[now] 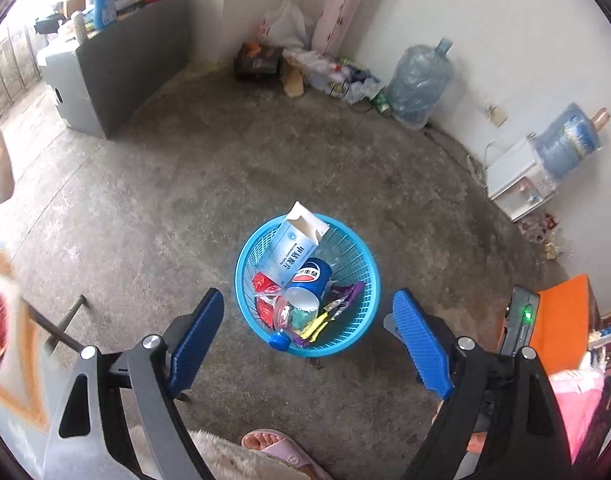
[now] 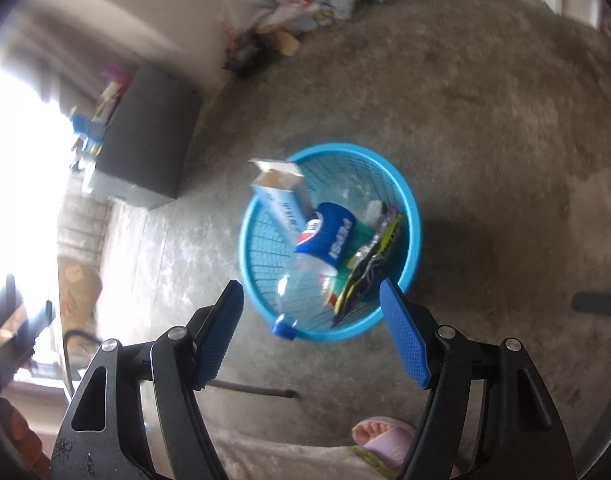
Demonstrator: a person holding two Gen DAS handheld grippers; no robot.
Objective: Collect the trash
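A blue mesh basket point(image 1: 357, 264) stands on the concrete floor and holds trash: a pale blue carton point(image 1: 293, 242) leaning on the rim, a Pepsi bottle point(image 1: 305, 292) with a blue cap, a red wrapper point(image 1: 263, 282) and yellow and purple wrappers point(image 1: 333, 308). My left gripper point(image 1: 307, 320) is open and empty, held above the basket. In the right wrist view the basket point(image 2: 409, 208), the carton point(image 2: 279, 196) and the Pepsi bottle point(image 2: 325, 240) show too. My right gripper point(image 2: 311, 308) is open and empty above the basket's near rim.
A grey cabinet point(image 1: 117, 76) with clutter on top stands at the back left. Bags and litter point(image 1: 305, 68) lie in the far corner, beside a water jug point(image 1: 419, 80). A water dispenser point(image 1: 521, 176) stands at the right wall. My slippered foot point(image 1: 281, 450) is just below.
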